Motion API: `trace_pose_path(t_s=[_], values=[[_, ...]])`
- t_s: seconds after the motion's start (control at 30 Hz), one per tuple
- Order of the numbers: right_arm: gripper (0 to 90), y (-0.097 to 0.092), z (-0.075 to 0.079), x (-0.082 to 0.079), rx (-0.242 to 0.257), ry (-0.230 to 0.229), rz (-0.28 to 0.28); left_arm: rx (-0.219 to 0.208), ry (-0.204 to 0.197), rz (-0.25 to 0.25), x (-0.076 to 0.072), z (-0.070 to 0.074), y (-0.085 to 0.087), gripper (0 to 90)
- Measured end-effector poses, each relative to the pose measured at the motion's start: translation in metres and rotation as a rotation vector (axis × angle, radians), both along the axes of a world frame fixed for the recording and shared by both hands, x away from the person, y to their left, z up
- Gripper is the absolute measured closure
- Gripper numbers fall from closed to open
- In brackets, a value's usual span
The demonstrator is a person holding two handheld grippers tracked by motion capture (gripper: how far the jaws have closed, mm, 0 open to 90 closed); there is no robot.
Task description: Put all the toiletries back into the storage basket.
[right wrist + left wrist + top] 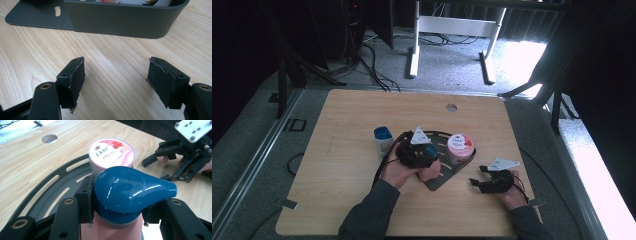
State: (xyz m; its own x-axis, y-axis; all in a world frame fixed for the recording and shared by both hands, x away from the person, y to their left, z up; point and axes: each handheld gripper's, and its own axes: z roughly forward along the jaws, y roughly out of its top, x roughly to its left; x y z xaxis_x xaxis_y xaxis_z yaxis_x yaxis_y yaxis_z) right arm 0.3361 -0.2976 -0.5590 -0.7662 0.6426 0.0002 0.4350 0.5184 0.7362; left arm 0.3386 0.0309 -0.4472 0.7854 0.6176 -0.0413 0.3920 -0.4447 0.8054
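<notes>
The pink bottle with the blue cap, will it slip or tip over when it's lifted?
Probably not slipping: the left tool clamps it just under the glossy blue cap, which likely acts as a stop. Held by its top, the pink bottle might swing a little.

1. The Dove tub (112, 152) stands just beyond the pump bottle (130, 188), blocking passage there.
2. The rack's wall (120, 20) bars the right gripper (116, 82); bare desk (112, 60) lies between.

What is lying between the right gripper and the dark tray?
Nothing: in the right gripper view, only bare wooden table lies between the open right gripper and the dark tray.
</notes>
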Motion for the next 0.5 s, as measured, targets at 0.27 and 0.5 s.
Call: trace_pose_path(t_s=[0.27,0.5], values=[[29.6,0.0,0.0,0.0,-0.001,-0.002,-0.001,0.012,0.001,0.027,0.007,0.0,-0.001,52.7],[29.6,0.0,0.0,0.0,0.0,-0.001,-0.001,0.035,-0.01,0.042,0.014,0.002,-0.003,52.8]])
